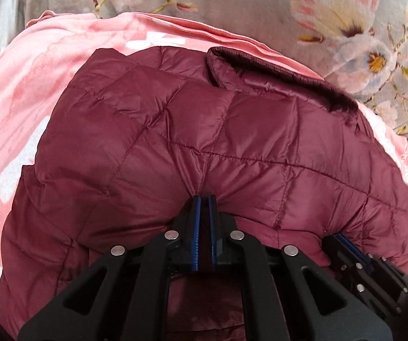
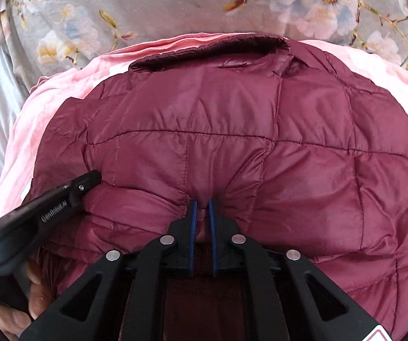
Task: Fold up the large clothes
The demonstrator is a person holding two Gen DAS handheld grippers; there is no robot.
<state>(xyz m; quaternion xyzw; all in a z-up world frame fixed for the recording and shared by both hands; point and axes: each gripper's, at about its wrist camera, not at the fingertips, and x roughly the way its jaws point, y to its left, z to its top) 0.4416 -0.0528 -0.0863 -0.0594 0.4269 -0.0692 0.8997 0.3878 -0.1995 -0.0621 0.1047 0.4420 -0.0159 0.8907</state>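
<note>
Well, from the left wrist view, the left hand-held gripper [image 1: 204, 199] has its blue-lined fingers drawn together on a pinched ridge of the maroon quilted puffer jacket [image 1: 204, 130], the shiny fabric puckering into creases right at the tips. That jacket is slick nylon stitched into soft, puffy squares, with a darker ribbed collar [image 1: 274, 71] curling along its far edge. It lies spread on a pink blanket [image 1: 33, 91] with white patches, fleecy in look, and beyond that runs a grey floral bedspread [image 1: 260, 5], plush, with big pale blossoms. The right hand-held gripper [image 1: 345, 244] pokes in at the lower right, its tips buried in the jacket's near edge.

Over in the right wrist view, the right hand-held gripper [image 2: 202, 201] is clamped on a small fold of the same jacket [image 2: 260, 119], a nub of cloth showing between its ridged blue pads [image 2: 193, 213]. The left hand-held gripper [image 2: 84, 182] comes in from the left, its tip pressed into the jacket, and a person's hand [image 2: 19, 307] grips its handle at the lower left. Pink blanket [image 2: 62, 91] shows as a margin around the far and left sides, with open bedspread [image 2: 147, 8] beyond the collar [image 2: 204, 48].
</note>
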